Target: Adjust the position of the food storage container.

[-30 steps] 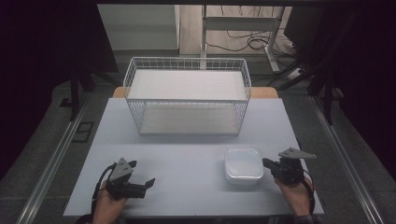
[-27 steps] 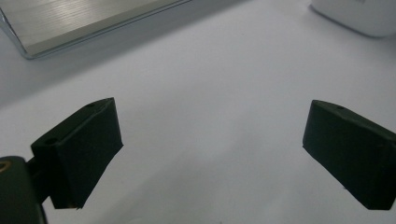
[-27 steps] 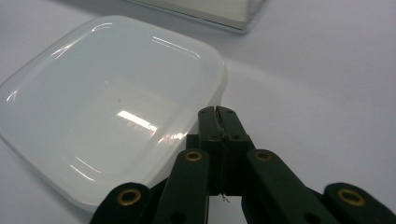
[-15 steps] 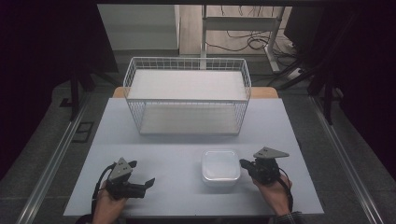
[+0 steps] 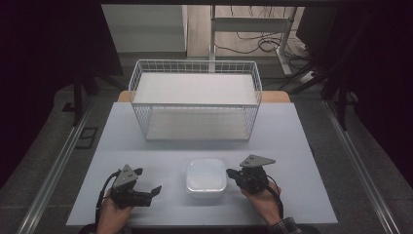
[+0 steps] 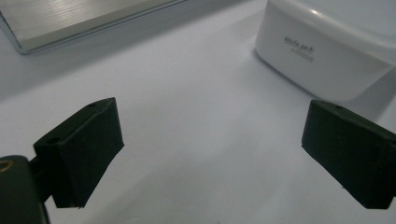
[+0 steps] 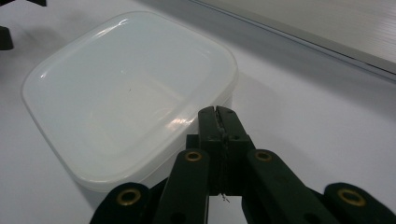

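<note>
A white lidded plastic container (image 5: 206,177) sits near the front middle of the table. My right gripper (image 5: 232,173) is just to its right, jaws shut together with nothing between them. In the right gripper view the closed tips (image 7: 218,113) rest against the container's (image 7: 126,93) near side wall. My left gripper (image 5: 147,179) lies at the front left, jaws open and pointing right toward the container, a gap away. The left gripper view has the wide-open jaws (image 6: 215,144) over bare table, with the container (image 6: 327,51) at the upper right.
A white wire basket (image 5: 195,64) with a pale floor stands at the back middle of the light table (image 5: 297,146). A metal rail (image 5: 58,161) runs along the table's left side, and dark floor with cables lies beyond.
My right gripper has moved left across the front of the table. The container has slid left ahead of it. The left gripper has stayed put.
</note>
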Demonstrator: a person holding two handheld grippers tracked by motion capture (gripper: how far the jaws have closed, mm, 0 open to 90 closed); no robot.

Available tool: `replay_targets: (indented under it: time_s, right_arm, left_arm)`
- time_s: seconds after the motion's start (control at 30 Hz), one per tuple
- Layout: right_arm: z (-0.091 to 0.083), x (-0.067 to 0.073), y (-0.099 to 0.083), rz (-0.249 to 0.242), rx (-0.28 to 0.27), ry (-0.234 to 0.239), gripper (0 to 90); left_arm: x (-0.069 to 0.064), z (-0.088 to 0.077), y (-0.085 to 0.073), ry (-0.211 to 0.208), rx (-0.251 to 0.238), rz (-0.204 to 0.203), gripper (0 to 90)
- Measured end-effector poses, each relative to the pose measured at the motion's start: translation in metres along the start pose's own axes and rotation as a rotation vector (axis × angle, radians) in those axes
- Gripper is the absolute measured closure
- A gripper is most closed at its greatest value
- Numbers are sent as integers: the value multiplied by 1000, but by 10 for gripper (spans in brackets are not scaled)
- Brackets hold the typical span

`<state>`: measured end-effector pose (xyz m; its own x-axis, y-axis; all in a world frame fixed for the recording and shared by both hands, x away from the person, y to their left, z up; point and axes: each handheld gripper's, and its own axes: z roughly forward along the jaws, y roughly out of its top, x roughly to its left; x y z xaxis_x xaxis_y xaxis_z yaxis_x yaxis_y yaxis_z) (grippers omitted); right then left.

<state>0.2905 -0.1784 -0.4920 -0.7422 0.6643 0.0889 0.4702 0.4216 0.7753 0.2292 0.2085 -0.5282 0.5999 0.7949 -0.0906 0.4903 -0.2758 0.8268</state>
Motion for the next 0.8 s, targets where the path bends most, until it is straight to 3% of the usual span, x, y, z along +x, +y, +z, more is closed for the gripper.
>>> replay_targets:
  time_s: [0.17, 0.3, 0.47, 0.5, 0.53, 0.57, 0.6, 0.63, 0.73, 0.8]
  right_arm:
    - [8, 9, 5, -29, 4, 15, 884]
    - [-3, 3, 4, -23, -35, 2, 815]
    - [-17, -7, -2, -39, -63, -11, 596]
    - [-19, -8, -3, -49, -64, -16, 538]
    - [-20, -10, -6, -64, -56, -25, 421]
    - [-20, -10, -6, -64, -56, -25, 421]
    - [-20, -11, -8, -72, -55, -28, 362]
    - [-19, -14, -11, -99, -44, -25, 253]
    - [-16, -17, -16, -118, -38, -38, 177]
    - [-13, -21, -18, -99, -26, -32, 110]
  left_arm:
    - [0, 0, 0, -16, 1, -12, 44]
    - [-1, -1, 1, -36, -7, -30, 43]
    - [-2, -2, 2, -48, -4, -24, 43]
    - [-3, -2, 2, -47, -3, -18, 43]
    - [-3, -2, 3, -44, 1, -11, 43]
    - [-3, -1, 3, -42, 4, -6, 43]
    - [-3, -1, 3, -41, 5, -3, 43]
    - [-3, -1, 2, -41, 6, -2, 42]
    - [-3, 0, 2, -31, 14, 6, 41]
    - [-2, 1, 1, -33, 18, 2, 40]
